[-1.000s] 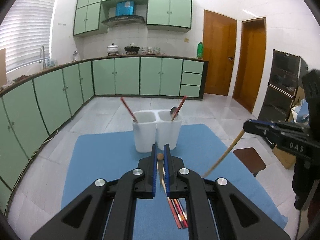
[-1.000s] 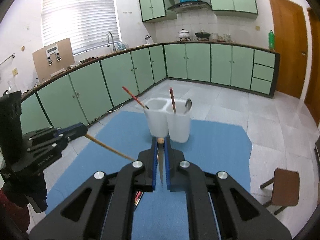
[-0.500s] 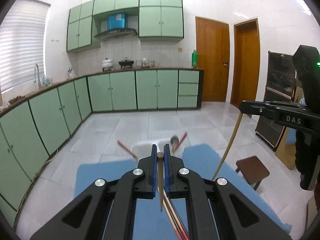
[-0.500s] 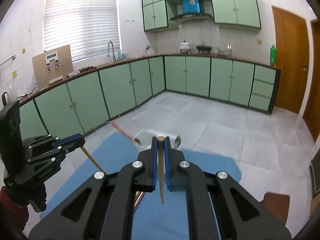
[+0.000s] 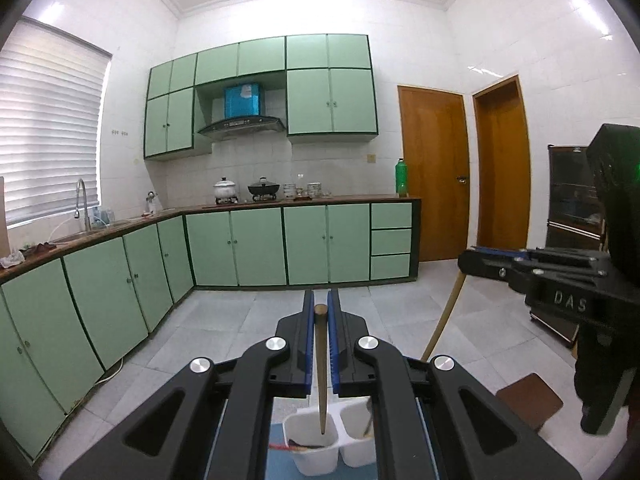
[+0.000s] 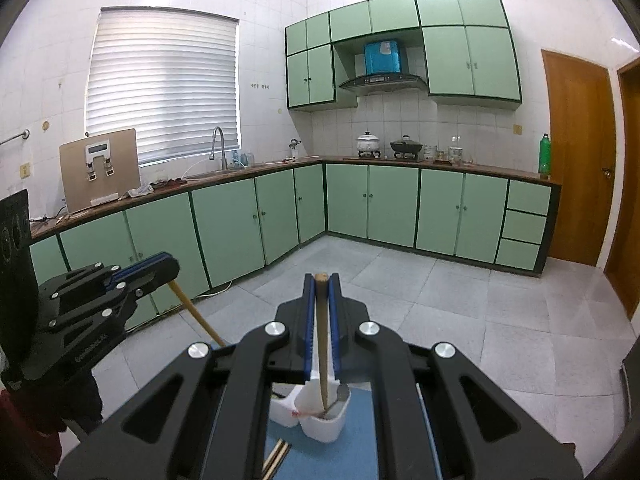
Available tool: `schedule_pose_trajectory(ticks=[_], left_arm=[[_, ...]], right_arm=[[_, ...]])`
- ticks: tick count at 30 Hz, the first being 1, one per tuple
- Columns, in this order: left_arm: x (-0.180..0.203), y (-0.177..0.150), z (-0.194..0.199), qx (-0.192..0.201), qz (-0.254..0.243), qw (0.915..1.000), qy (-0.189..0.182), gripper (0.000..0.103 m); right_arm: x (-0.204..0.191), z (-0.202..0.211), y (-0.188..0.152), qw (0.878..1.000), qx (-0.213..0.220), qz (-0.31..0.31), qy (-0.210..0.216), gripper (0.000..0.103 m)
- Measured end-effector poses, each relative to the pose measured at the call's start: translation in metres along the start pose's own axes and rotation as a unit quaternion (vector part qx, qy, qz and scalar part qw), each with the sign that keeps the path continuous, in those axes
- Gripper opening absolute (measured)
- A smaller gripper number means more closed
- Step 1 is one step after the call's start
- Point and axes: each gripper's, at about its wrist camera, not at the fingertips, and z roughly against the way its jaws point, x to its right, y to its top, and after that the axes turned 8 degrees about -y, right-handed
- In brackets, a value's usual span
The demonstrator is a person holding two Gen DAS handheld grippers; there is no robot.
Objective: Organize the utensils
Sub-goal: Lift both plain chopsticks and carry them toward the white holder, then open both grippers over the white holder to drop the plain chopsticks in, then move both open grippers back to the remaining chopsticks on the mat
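1. My left claw is matte black, with angular arms bearing long cut-out slots.
2. Blue pads line its fingers.
3. Round silver screws sit at the joints.
4. My right claw matches it: black, blue-lined, silver-screwed.
5. White letters "DAS" mark the right claw's side.

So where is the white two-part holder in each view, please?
Left wrist view: the holder is at the bottom centre, under the left tool, whose chopstick points into its left cup.
Right wrist view: the holder is at the bottom centre, under the right tool.
Shared landmark: the range hood.
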Motion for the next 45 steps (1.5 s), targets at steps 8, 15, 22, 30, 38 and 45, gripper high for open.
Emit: schedule_pose_trajectory(ticks=[8, 15, 22, 30, 38, 45], left_arm=[[-0.022, -0.038, -0.052, -0.05, 0.029, 0.9983, 0.005, 0.006], [-0.03, -0.063, -0.079, -0.091, 0.036, 0.9951, 0.005, 0.007], [-0.032, -0.084, -0.095, -0.136, 0.04, 0.9899, 0.005, 0.008], [-0.028, -0.067, -0.056, -0.102, 0.037, 0.9941, 0.009, 0.033], [-0.01, -0.078, 0.01, -0.081, 0.033, 0.9961, 0.009, 0.072], [0.005, -0.135, 0.048, -0.121, 0.052, 0.9913, 0.009, 0.079]], right_arm=[[-0.005, -0.066, -0.03, 0.999, -0.045, -0.011, -0.002, 0.006], [-0.012, -0.097, -0.057, 0.996, -0.089, -0.011, -0.003, 0.006], [-0.016, -0.111, -0.078, 0.991, -0.133, -0.018, 0.005, 0.009], [0.007, -0.06, -0.065, 0.995, -0.084, -0.06, -0.008, 0.044], [0.01, 0.004, -0.093, 0.996, -0.056, -0.069, -0.015, 0.087], [-0.009, 0.044, -0.165, 0.993, -0.087, -0.074, -0.012, 0.095]])
